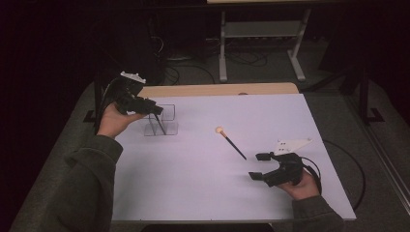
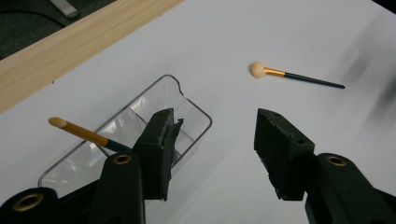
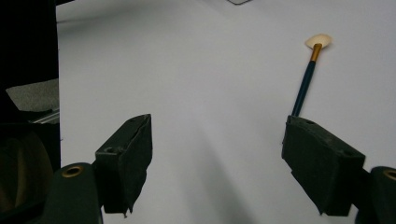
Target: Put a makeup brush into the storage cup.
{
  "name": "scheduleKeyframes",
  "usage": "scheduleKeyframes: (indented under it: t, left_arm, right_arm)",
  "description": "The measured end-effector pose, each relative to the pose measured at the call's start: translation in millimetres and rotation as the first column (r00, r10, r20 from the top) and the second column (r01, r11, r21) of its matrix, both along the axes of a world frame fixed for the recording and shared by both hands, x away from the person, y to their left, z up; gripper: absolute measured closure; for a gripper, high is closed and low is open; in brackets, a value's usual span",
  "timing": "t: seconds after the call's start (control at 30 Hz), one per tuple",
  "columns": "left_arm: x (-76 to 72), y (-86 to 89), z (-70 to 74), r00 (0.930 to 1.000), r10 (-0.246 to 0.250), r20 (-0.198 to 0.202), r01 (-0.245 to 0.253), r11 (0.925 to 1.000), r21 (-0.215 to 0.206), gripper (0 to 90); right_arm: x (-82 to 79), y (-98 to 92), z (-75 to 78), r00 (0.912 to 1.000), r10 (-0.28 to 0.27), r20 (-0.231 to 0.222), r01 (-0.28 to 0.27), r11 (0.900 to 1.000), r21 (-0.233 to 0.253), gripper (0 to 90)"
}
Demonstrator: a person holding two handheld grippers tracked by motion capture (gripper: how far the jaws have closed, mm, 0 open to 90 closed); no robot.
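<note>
A clear plastic organizer (image 1: pixel 170 116) stands on the white table at the far left. A blue-handled brush (image 2: pixel 79 133) with a gold ferrule leans inside the organizer (image 2: pixel 187 100). My left gripper (image 1: pixel 155 110) hovers just over it, and in its own view the left gripper (image 2: pixel 215 149) is open with nothing between the jaws. A second brush (image 1: pixel 231 142) with a pale round tip lies flat mid-table, seen too as the brush (image 2: pixel 294 77) and the brush (image 3: pixel 308 77). My right gripper (image 1: pixel 258 166) is open near its handle end, and the right gripper (image 3: pixel 219 163) holds nothing.
The white sheet (image 1: pixel 203 183) covers the table, with a wooden strip (image 1: pixel 217 89) along the far edge. Beyond it are a metal stand's legs (image 1: pixel 261 43) and cables on the dark floor. A cable (image 1: pixel 348 164) loops off the table's right side.
</note>
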State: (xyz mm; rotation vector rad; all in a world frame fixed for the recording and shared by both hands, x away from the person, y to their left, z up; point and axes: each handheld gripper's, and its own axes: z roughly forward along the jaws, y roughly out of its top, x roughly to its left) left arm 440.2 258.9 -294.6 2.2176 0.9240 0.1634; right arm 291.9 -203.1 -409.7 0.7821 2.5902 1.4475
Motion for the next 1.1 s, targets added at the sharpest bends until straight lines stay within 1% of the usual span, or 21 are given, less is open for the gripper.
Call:
scheduleKeyframes:
  t: [0.1,0.13,0.2,0.23,0.27,0.3,0.4,0.47,0.53,0.57,0.6,0.67,0.73,0.77,0.8,0.87,0.93,0.97,1.0,1.03,1.1]
  left_arm:
    - [-2.5,-0.7,-1.1,1.0000,-0.003,0.002,0.003,1.0000,-0.005,46.1]
    - [-2.7,-0.3,-0.8,0.9999,-0.013,0.002,0.013,0.9999,0.005,45.5]
    - [-4.0,-1.2,-1.0,0.9997,-0.022,0.005,0.022,0.9997,0.009,44.7]
    - [-5.4,-3.2,-1.5,1.0000,-0.009,0.002,0.009,0.9999,-0.004,44.2]
    - [-5.3,-2.6,-0.7,0.9995,-0.030,0.004,0.030,0.9994,0.017,43.4]
    - [-6.8,-4.4,-0.7,0.9997,-0.022,0.002,0.022,0.9997,0.006,43.0]
    - [-8.8,-7.0,0.6,0.9994,-0.033,0.011,0.033,0.9994,0.007,42.3]
    - [-10.2,-9.0,0.9,0.9993,-0.037,0.011,0.037,0.9993,-0.004,41.0]
    - [-10.7,-9.8,1.1,0.9986,-0.051,0.012,0.051,0.9987,0.009,40.1]
    - [-11.7,-11.5,0.3,0.9990,-0.044,0.011,0.044,0.9990,-0.005,39.9]
    - [-11.8,-11.2,0.9,0.9981,-0.061,0.010,0.061,0.9980,0.016,39.7]
    - [-13.4,-14.4,0.0,0.9983,-0.057,0.011,0.057,0.9984,0.009,39.4]
    - [-14.2,-16.5,0.0,0.9981,-0.060,0.012,0.060,0.9981,0.009,39.1]
    - [-14.1,-16.5,0.8,0.9971,-0.075,0.012,0.075,0.9970,0.022,39.0]
    - [-15.3,-18.8,0.0,0.9980,-0.062,0.012,0.062,0.9981,0.000,38.9]
    - [-15.9,-19.9,0.4,0.9972,-0.074,0.012,0.074,0.9972,0.014,38.5]
    - [-17.0,-21.5,-0.1,0.9972,-0.073,0.013,0.073,0.9973,0.006,38.3]
    - [-16.6,-21.1,0.1,0.9958,-0.091,0.012,0.091,0.9957,0.018,38.2]
    - [-17.6,-22.6,-0.6,0.9967,-0.080,0.010,0.080,0.9968,0.006,38.1]
    - [-17.6,-22.7,-0.7,0.9961,-0.088,0.009,0.088,0.9960,0.014,37.9]
    - [-18.9,-24.3,-1.5,0.9962,-0.086,0.011,0.086,0.9963,0.005,37.6]
  right_arm:
    - [0.0,-0.3,-0.2,1.0000,-0.002,-0.002,0.002,1.000,-0.002,23.4]
    - [0.2,-0.7,-0.3,1.0000,-0.002,-0.001,0.002,1.000,-0.001,23.4]
    - [0.6,-1.2,-0.4,1.0000,-0.002,-0.001,0.002,1.000,0.002,23.3]
    - [0.7,-1.5,-0.4,1.0000,-0.003,0.000,0.003,1.000,0.002,23.3]
    - [0.5,-2.1,-0.3,1.0000,-0.004,-0.002,0.004,1.000,-0.001,23.3]
    - [0.5,-2.6,-0.4,1.0000,-0.007,-0.001,0.007,1.000,0.002,23.3]
    - [0.7,-4.8,0.0,1.0000,-0.009,0.001,0.009,1.000,0.002,23.3]
    - [0.5,-5.3,0.0,0.9999,-0.016,0.002,0.016,1.000,0.006,23.3]
    - [0.6,-5.7,0.0,0.9999,-0.017,0.001,0.017,1.000,0.007,23.3]
    - [0.6,-5.6,0.0,0.9998,-0.017,0.000,0.017,1.000,0.007,23.3]
    - [0.6,-5.4,-0.1,0.9998,-0.017,0.001,0.017,1.000,0.006,23.3]
    - [0.8,-5.2,-0.2,0.9999,-0.016,0.001,0.016,1.000,0.005,23.3]
    - [0.8,-5.1,-0.1,0.9999,-0.014,0.001,0.014,1.000,0.003,23.3]
    - [0.8,-5.2,0.2,0.9999,-0.012,0.002,0.012,1.000,0.002,23.3]
    - [0.6,-5.0,0.3,0.9999,-0.015,0.005,0.015,1.000,0.004,23.3]
    - [0.9,-4.7,0.4,0.9999,-0.016,0.004,0.016,1.000,0.003,23.3]
    - [1.1,-4.5,0.2,0.9999,-0.015,0.005,0.015,1.000,0.002,23.3]
    - [1.1,-4.5,0.1,0.9999,-0.016,0.004,0.016,1.000,0.001,23.3]
    - [1.1,-4.5,0.1,0.9999,-0.016,0.003,0.016,1.000,0.000,23.3]
    - [1.2,-4.4,0.0,0.9999,-0.016,0.005,0.016,1.000,0.000,23.3]
    - [1.1,-4.3,-0.1,0.9998,-0.018,0.001,0.018,1.000,-0.002,23.3]
